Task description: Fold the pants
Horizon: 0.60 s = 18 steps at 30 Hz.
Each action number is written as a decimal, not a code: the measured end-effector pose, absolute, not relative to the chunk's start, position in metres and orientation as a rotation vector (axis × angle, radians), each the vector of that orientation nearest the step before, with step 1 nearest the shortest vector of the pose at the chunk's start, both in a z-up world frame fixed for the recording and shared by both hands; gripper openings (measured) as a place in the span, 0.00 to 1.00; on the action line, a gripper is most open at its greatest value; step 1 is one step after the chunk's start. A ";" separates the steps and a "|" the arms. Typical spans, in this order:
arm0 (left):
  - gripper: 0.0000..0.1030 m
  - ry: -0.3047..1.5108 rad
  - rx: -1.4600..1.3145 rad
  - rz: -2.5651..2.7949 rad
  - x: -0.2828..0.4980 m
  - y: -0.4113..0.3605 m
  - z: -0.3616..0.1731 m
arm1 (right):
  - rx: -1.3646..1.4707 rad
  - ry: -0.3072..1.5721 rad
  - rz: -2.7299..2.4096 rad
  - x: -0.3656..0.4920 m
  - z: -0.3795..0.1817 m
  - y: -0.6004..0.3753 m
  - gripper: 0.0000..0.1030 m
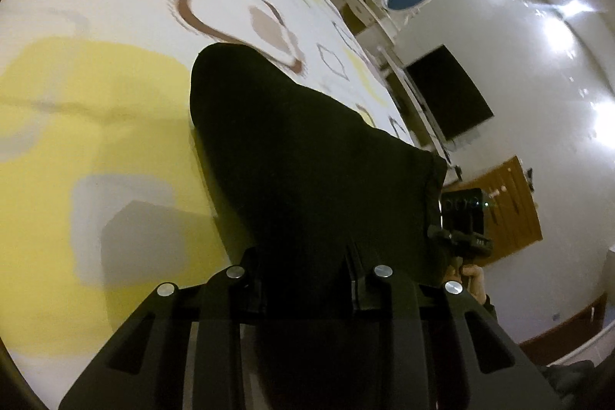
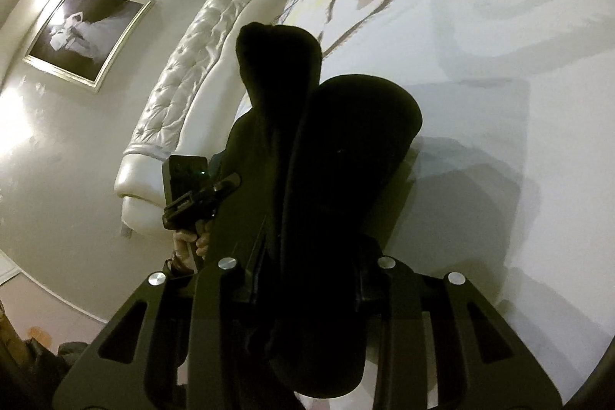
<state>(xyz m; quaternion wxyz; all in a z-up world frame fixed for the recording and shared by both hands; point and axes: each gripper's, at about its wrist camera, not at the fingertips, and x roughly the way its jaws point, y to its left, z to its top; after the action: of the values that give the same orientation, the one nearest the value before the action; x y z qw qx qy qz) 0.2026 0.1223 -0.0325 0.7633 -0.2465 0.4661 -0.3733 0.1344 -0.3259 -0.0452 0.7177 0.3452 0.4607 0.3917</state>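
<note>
Gripping black pants [image 1: 307,156] above the patterned bed [image 1: 96,110], left gripper [image 1: 307,279] clamped on the cloth, right gripper [image 2: 307,279] pinching a bunched fold too, pants [image 2: 338,148] hanging over the sheet, headboard [image 2: 184,79] beyond, picture [image 2: 84,33] on the wall

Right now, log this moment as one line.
left gripper: shut on black pants | right gripper: shut on black pants | pants lifted over patterned bedspread

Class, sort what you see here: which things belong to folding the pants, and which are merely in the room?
Belongs to the job:
black pants
left gripper
right gripper
patterned bedspread

Merely there:
framed picture
white tufted headboard
dark wall screen
wooden door
</note>
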 end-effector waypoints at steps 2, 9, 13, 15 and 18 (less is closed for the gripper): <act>0.28 1.005 -0.540 -0.786 0.210 0.135 -0.031 | 0.766 1.023 0.885 0.149 -0.047 -0.310 0.31; 0.28 0.976 -0.555 -0.737 0.236 0.165 -0.033 | 0.776 1.043 0.903 0.192 -0.050 -0.276 0.31; 0.28 0.975 -0.571 -0.734 0.251 0.172 -0.040 | 0.788 1.054 0.903 0.209 -0.054 -0.271 0.31; 0.28 0.978 -0.581 -0.736 0.254 0.177 -0.044 | 0.796 1.062 0.898 0.213 -0.059 -0.273 0.31; 0.28 0.982 -0.592 -0.740 0.253 0.180 -0.051 | 0.827 1.077 0.894 0.218 -0.071 -0.276 0.31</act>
<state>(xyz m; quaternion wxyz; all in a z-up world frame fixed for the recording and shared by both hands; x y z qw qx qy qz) 0.2535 0.1802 -0.0515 0.7761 -0.2737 0.4538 -0.3419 0.2179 -0.2762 -0.0706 0.6875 0.3696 0.4810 0.3993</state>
